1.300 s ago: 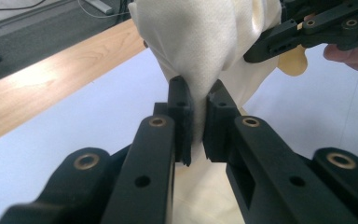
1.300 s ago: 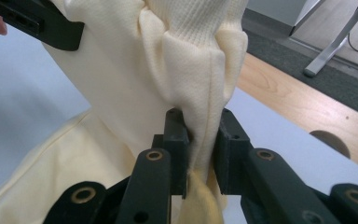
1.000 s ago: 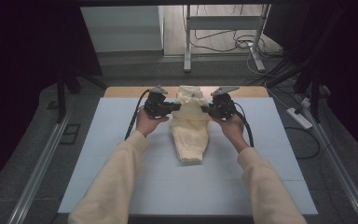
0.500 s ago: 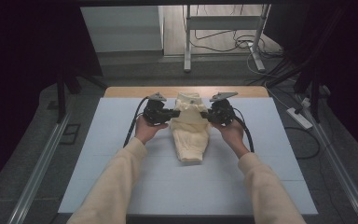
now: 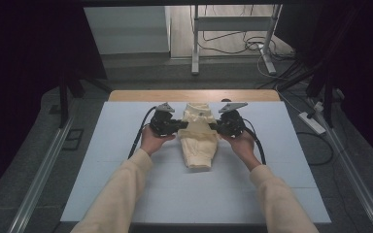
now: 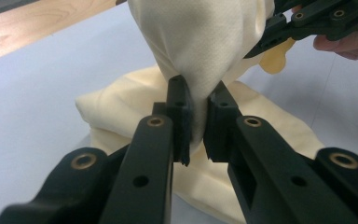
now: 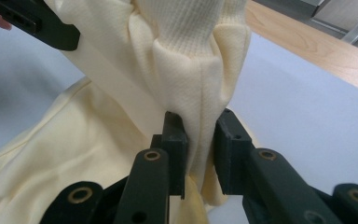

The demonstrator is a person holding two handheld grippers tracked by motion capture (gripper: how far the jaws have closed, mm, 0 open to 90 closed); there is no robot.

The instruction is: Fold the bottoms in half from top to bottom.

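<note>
A cream-yellow garment [image 5: 199,138] hangs between my two grippers over the pale blue mat [image 5: 126,189], its lower part resting folded on the mat. My left gripper [image 5: 180,127] pinches the garment's left edge, its pads shut on a bunch of smooth fabric [image 6: 200,56]. My right gripper [image 5: 215,127] pinches the right edge, shut on gathered knit fabric [image 7: 191,60] with a ribbed band above. Each gripper view has the other gripper at its top corner [image 6: 307,23] [image 7: 32,25].
The mat lies on a wooden table [image 5: 141,95] whose bare strip runs along the far edge. Beyond it are a metal stand [image 5: 233,29] and floor cables [image 5: 252,46]. A power strip [image 5: 312,122] lies on the floor at the right.
Both hands have sunk slightly with the garment between them, so more of its lower part lies on the mat. Both grips have stayed the same.
</note>
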